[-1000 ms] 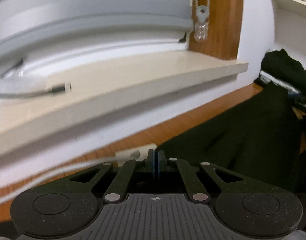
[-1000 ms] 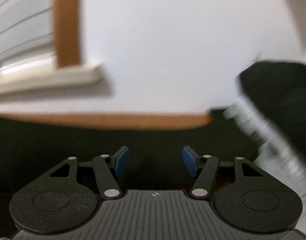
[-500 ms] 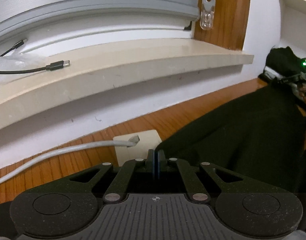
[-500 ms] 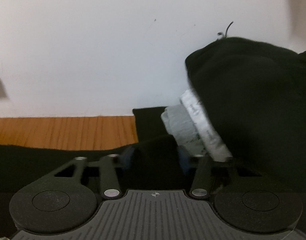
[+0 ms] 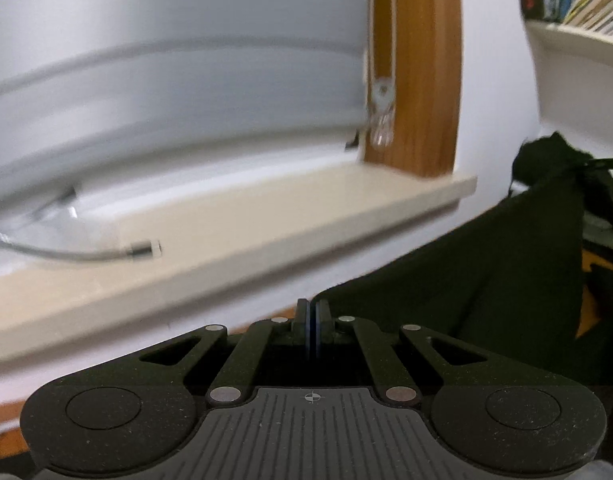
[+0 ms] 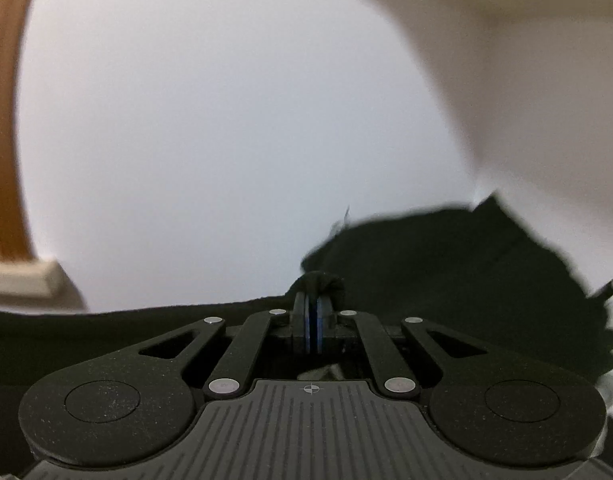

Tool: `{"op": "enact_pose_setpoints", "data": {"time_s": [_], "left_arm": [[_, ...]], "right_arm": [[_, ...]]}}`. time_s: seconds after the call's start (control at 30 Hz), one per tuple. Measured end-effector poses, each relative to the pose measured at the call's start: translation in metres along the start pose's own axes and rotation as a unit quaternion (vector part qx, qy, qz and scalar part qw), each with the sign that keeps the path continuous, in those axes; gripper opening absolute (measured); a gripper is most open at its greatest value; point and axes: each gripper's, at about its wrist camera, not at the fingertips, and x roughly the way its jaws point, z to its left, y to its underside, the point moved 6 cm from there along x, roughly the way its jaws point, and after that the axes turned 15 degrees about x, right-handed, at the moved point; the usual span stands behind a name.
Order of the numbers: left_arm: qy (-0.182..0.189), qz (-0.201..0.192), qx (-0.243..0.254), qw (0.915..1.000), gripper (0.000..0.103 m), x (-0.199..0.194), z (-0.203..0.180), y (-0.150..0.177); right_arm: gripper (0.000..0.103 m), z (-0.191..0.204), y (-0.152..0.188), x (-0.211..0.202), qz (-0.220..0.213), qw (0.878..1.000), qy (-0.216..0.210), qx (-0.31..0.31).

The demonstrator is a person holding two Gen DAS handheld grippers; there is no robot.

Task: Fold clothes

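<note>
Left gripper point(image 5: 311, 322): black linkage, blue-faced pads pressed together at lower centre of the left wrist view. The black cloth garment point(image 5: 486, 276) starts right at the pad tips and stretches taut toward the right edge of the frame, so the pads look clamped on its hem, though the pinch itself is hard to see.

Right gripper point(image 6: 312, 322): jaws closed to a sliver, a small bunched fold of the same black cloth garment point(image 6: 446, 264) caught between the blue pads at lower centre of the right wrist view. Fabric runs off in a dark band to the left edge and rises in a larger mass to the right.

Count: two grippers, one garment held between them, and a further dark heap point(image 5: 546, 160) at right in the left wrist view; cannot tell if it is a separate item. One grey cable with a plug end point(image 5: 140, 250).

Surface: a strip of orange-brown wood surface point(image 5: 10, 440) shows at lower left. Room: cream window sill point(image 5: 306, 208) carrying the cable, grey blinds point(image 5: 166, 80) above, wooden window frame point(image 5: 422, 72), a clear blind-cord pull point(image 5: 380, 120), white wall point(image 6: 226, 120), a shelf of books point(image 5: 586, 12) at upper right. Left view is motion-blurred.
</note>
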Motion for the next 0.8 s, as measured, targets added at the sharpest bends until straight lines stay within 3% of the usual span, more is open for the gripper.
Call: {"op": "enact_pose_setpoints", "data": {"time_s": [0.17,0.3,0.4,0.5,0.57,0.63,0.7,0.73,0.8], "left_arm": [[-0.018,-0.057,-0.004,0.9982,0.002,-0.050,0.005,-0.027],[-0.034,-0.025,-0.002,0.9991,0.002,-0.024,0.012,-0.022],[-0.046,0.002,0.000,0.9989,0.002,-0.002,0.017,-0.018],[-0.058,0.029,0.002,0.9979,0.002,0.020,0.022,-0.013],[-0.066,0.047,0.004,0.9967,0.003,0.034,0.026,-0.010],[-0.068,0.058,0.001,0.9960,0.004,0.045,0.027,-0.005],[-0.062,0.059,-0.006,0.9963,0.015,0.050,0.025,0.002],[-0.058,0.060,-0.009,0.9964,0.028,0.052,0.023,0.005],[-0.054,0.063,-0.015,0.9965,0.032,0.055,0.024,0.012]], "right_arm": [[0.004,0.002,-0.043,-0.075,-0.058,0.998,-0.016,-0.003],[0.004,0.011,-0.063,-0.106,-0.089,0.996,-0.021,-0.019],[0.004,0.022,-0.067,-0.086,-0.085,0.996,-0.018,-0.027],[0.005,0.039,-0.062,-0.036,-0.077,0.997,0.003,-0.022],[0.019,0.050,-0.044,0.016,-0.059,0.996,0.056,-0.041],[0.028,0.061,-0.018,0.046,-0.022,0.996,0.080,-0.042],[0.030,0.068,0.005,0.060,0.005,0.998,0.048,-0.037],[0.031,0.072,0.016,0.064,0.013,0.998,0.036,-0.040],[0.033,0.078,0.039,0.069,0.046,0.997,0.020,-0.064]]}}
